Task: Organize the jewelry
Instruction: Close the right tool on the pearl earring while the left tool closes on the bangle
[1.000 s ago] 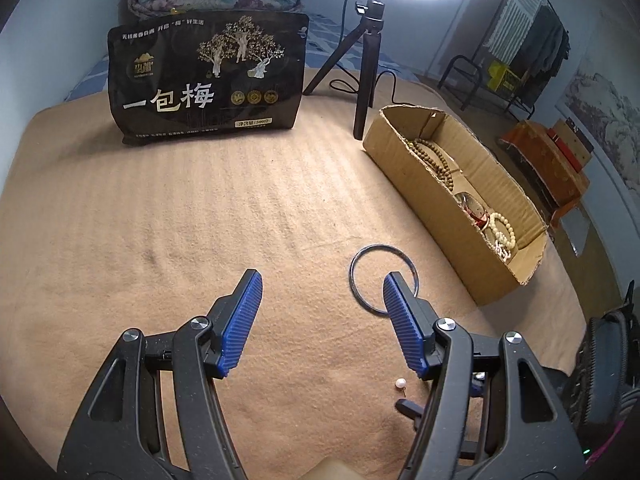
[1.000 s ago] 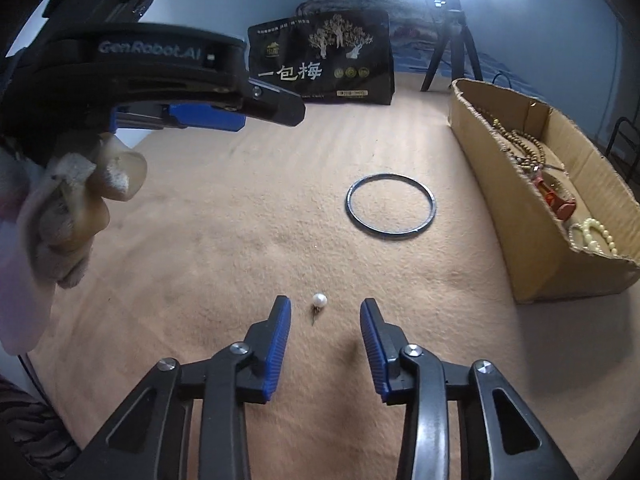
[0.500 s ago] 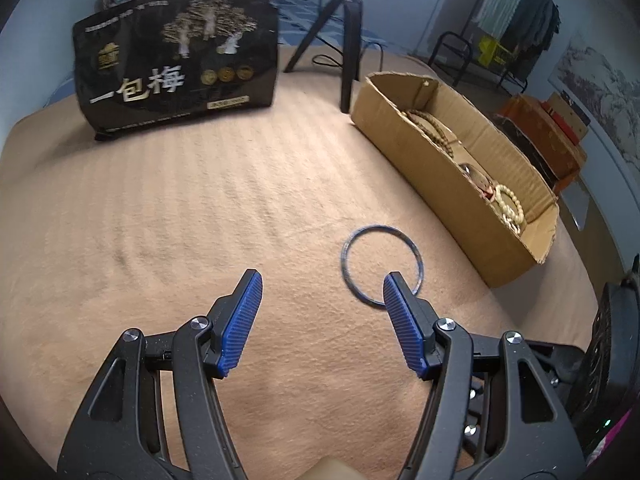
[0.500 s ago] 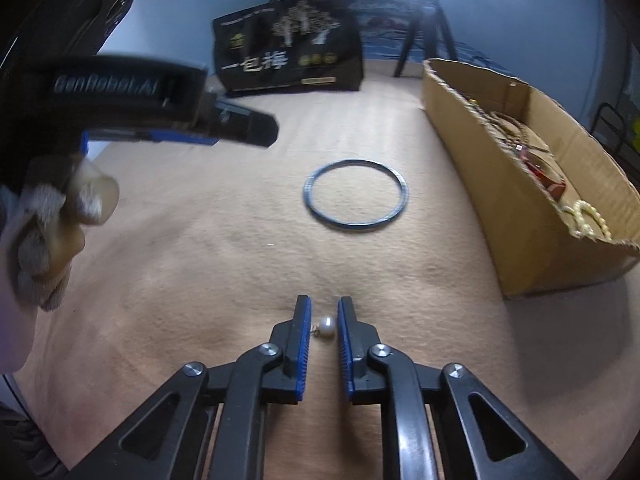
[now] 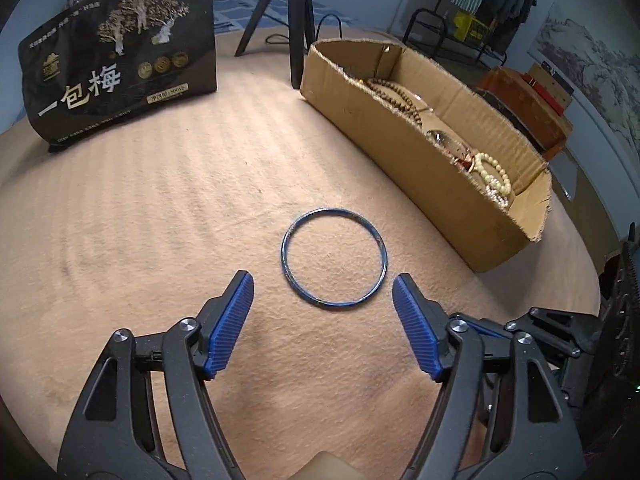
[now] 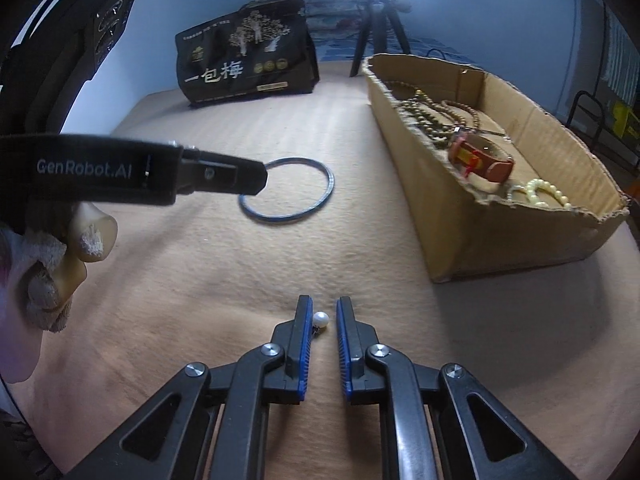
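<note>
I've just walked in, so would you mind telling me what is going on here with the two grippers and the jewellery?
A person is tidying jewellery into the cardboard box, which already holds bead strings and bracelets. The right gripper has just closed around a small pearl earring on the tan blanket; the pearl sits between its nearly shut pads. The left gripper, jaws just opened wider, hangs over the blue bangle, which lies flat on the blanket, untouched.
</note>
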Demonstrator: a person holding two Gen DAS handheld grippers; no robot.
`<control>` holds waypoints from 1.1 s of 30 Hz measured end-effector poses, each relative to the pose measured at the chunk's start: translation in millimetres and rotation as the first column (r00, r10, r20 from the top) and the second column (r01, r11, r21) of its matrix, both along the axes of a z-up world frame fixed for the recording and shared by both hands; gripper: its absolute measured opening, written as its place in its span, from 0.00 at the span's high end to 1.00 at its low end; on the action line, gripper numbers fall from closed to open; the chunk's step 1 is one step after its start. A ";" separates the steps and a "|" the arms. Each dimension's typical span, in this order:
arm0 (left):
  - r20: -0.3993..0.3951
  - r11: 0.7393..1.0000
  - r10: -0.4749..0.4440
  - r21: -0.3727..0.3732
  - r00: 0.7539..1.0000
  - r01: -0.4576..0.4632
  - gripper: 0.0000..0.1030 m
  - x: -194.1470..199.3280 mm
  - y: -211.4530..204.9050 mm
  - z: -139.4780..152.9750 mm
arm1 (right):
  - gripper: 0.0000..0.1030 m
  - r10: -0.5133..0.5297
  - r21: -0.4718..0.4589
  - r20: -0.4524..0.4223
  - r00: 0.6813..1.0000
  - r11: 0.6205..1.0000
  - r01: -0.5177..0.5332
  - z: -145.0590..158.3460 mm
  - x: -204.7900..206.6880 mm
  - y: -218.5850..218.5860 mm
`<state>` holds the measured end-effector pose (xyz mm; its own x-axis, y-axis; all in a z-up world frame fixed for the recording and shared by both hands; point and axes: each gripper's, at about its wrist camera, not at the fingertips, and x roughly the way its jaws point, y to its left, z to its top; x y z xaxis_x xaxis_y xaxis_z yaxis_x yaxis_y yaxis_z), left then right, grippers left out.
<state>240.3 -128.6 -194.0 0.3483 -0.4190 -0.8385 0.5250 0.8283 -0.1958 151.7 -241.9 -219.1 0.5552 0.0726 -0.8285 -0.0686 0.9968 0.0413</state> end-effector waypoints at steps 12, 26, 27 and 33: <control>0.010 0.998 -0.038 0.057 0.999 0.037 0.27 1.2 -31.1 -9.7 | 0.87 -0.006 0.018 0.007 1.000 1.000 0.006 0.3 -1.4 -7.3; 0.061 0.987 -0.005 0.159 0.998 -0.005 0.23 12.2 -38.6 -19.6 | 0.81 0.008 0.037 0.015 1.000 0.999 -0.008 -1.2 -3.1 -8.4; 0.066 0.987 -0.008 0.163 0.998 -0.003 0.23 11.3 -39.1 -20.0 | 0.80 0.010 0.038 0.015 1.000 0.999 -0.011 -1.1 -2.9 -8.3; 0.086 0.985 -0.031 0.171 0.996 0.016 0.27 7.9 -40.6 -20.4 | 0.72 0.031 0.049 0.019 0.999 0.998 -0.032 -0.8 -4.7 -7.1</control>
